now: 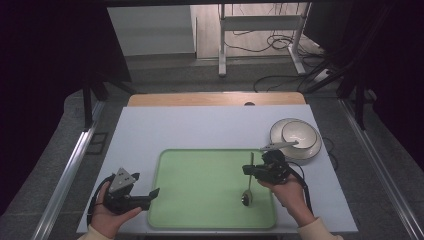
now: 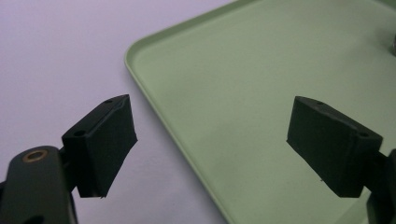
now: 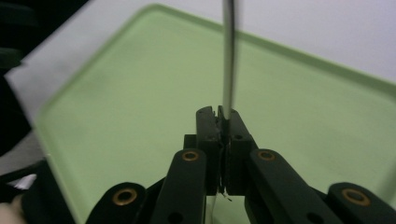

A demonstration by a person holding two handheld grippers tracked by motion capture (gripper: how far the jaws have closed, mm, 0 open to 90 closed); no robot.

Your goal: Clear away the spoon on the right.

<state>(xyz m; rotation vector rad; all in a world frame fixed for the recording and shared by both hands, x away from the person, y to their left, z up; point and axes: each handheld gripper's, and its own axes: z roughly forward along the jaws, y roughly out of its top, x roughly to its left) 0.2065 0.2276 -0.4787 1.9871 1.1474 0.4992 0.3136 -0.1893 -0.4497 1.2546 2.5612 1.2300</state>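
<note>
Right now the right gripper (image 1: 248,170) is clamped on a spoon (image 1: 248,192) over the right part of the green tray (image 1: 200,220). From above, the spoon hangs with its bowl down at the tray floor, near the front right corner, and its thin handle running up past the jaws; whether the bowl actually touches the tray I cannot tell. The right gripper view adds what the high view cannot: the jaws are pressed together with the handle (image 3: 228,56) pinched between their tips, the shaft leading straight away from them across the tray (image 3: 140,93). The bowl is out of that picture.

The left gripper (image 1: 155,192) sits at the tray's front left corner, held in a hand (image 1: 107,215), jaws wide apart and holding nothing. Its own view shows one jaw over the white table (image 2: 56,56) and the other over the tray (image 2: 224,93), the rim running between them.

Two stacked bowls (image 1: 296,137) stand on the table just behind the right gripper.
</note>
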